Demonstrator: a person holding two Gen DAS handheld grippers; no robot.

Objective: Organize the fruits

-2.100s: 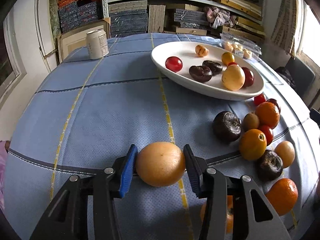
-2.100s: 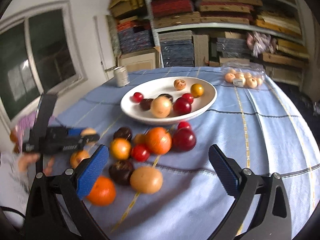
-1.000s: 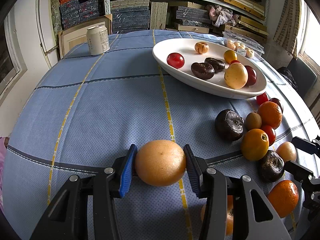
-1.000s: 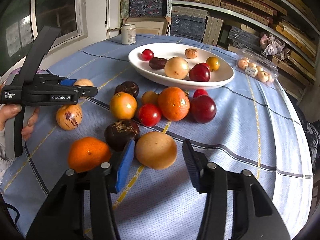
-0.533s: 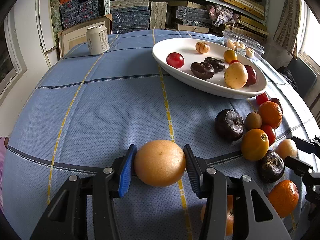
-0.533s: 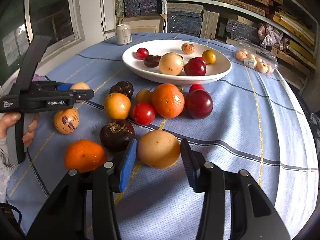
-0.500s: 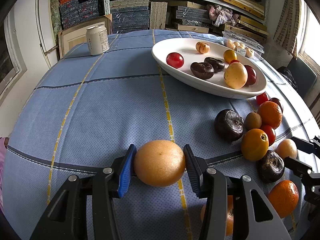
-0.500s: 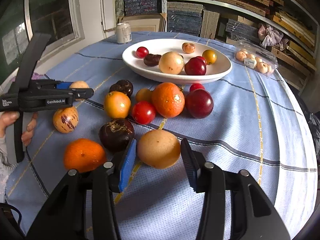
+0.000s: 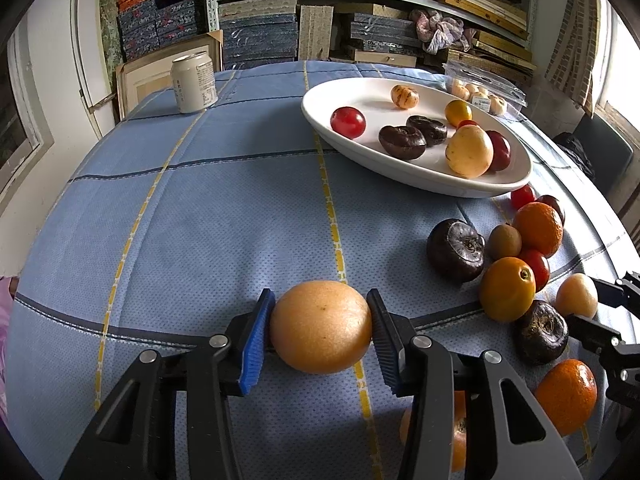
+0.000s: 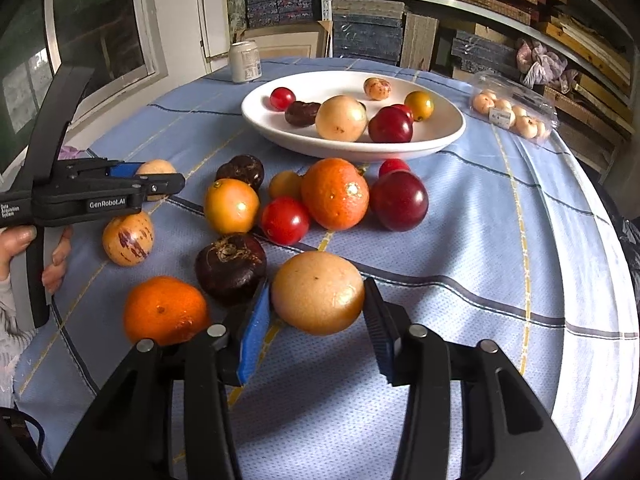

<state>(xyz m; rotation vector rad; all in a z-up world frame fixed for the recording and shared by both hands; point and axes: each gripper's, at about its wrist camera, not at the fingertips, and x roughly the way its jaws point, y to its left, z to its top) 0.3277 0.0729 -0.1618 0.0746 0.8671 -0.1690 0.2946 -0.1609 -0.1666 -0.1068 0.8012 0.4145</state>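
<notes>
Closing since a second ago, the right gripper (image 10: 316, 320) now pinches a tan fruit (image 10: 318, 292) on the cloth (image 10: 460, 240). Beside the pile, the left gripper (image 9: 320, 332) clamps an orange fruit (image 9: 320, 326), unmoved.

Table (image 9: 200, 240), blue cloth, plate (image 9: 400, 168), can (image 9: 194, 82), fruits (image 10: 336, 194)

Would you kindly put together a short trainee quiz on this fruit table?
1. True or false: the left tongs grip a yellow-orange fruit.
2. Where does the drink can stand? A: in the white plate. B: on the blue cloth, apart from the plate. C: among the loose fruit.
3. How many dark brown fruits lie in the plate?
Key: 1 true; 2 B; 3 two.
</notes>
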